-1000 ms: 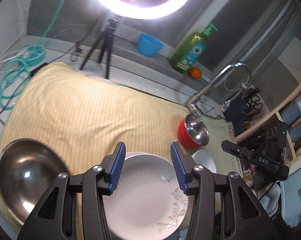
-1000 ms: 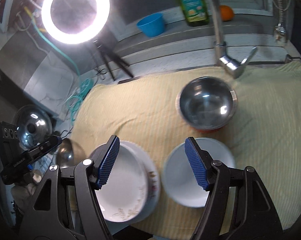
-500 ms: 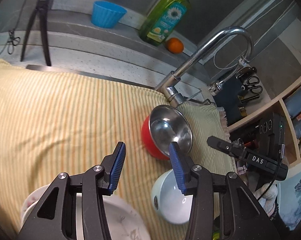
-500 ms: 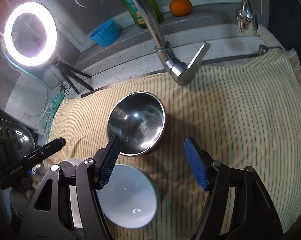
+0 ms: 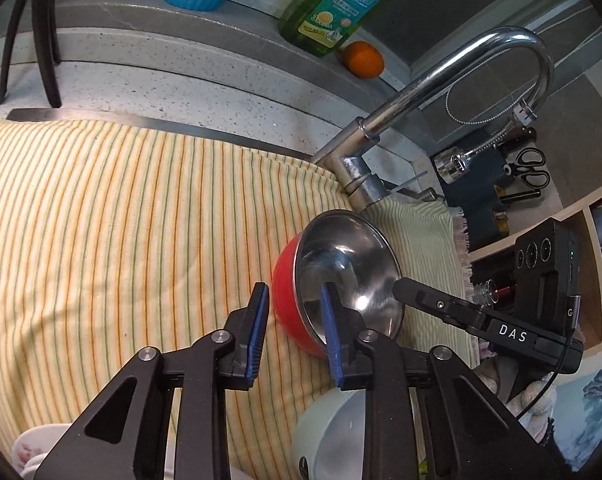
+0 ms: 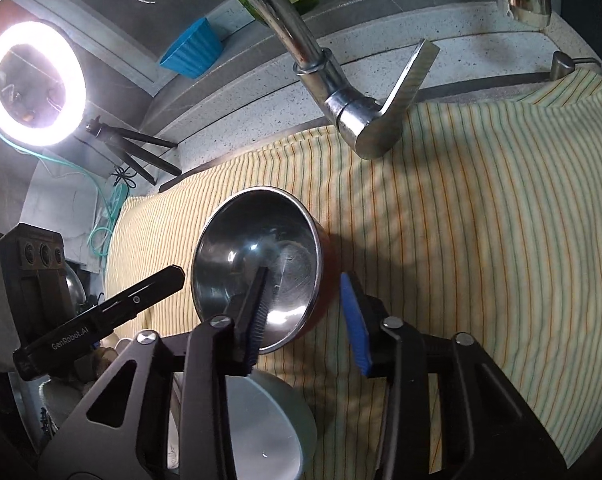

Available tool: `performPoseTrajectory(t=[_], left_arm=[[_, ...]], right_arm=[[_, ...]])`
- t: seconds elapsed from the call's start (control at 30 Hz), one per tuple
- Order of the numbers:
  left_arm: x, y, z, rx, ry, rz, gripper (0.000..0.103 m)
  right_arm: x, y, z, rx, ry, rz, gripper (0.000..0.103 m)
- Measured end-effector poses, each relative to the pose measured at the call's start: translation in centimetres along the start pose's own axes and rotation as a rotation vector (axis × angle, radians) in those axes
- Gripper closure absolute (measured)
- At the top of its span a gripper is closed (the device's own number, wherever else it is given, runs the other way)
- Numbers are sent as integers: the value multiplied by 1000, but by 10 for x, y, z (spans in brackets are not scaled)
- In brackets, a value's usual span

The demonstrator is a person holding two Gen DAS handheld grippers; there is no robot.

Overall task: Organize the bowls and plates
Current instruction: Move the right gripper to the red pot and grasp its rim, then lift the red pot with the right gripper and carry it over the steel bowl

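Beyond my ribbed blue finger pads (image 5: 257,334) sits a mirror-bright steel bowl (image 6: 257,272) with a glossy red outer shell (image 5: 287,300), near a smooth glazed white bowl (image 6: 261,428), all on soft matt striped cloth (image 5: 121,220) under the polished chrome faucet (image 6: 353,116).

The left gripper (image 5: 293,330) is hovering with its 2 blue pads apart beside the red steel-lined bowl (image 5: 333,280), which is sitting on the striped cloth (image 5: 121,220); the white bowl (image 5: 333,436) is lying nearer.
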State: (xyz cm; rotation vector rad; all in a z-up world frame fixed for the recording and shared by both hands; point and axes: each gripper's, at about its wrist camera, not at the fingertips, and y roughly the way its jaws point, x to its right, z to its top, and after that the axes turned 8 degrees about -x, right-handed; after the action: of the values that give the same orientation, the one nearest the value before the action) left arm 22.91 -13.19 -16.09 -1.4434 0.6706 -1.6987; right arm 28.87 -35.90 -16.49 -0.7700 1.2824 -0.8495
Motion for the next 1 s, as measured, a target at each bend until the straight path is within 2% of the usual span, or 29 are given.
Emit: performPoseTrajectory(t=[0.33, 0.67, 1.0], left_arm=[[5, 14, 7, -35, 23, -1, 83], [6, 10, 6, -29, 32, 3, 84], [4, -39, -6, 58, 47, -5, 84]], right_arm=[[6, 10, 7, -20, 10, -10, 91], [3, 5, 7, -10, 9, -20, 91], [-32, -14, -2, 18, -42, 21, 91]])
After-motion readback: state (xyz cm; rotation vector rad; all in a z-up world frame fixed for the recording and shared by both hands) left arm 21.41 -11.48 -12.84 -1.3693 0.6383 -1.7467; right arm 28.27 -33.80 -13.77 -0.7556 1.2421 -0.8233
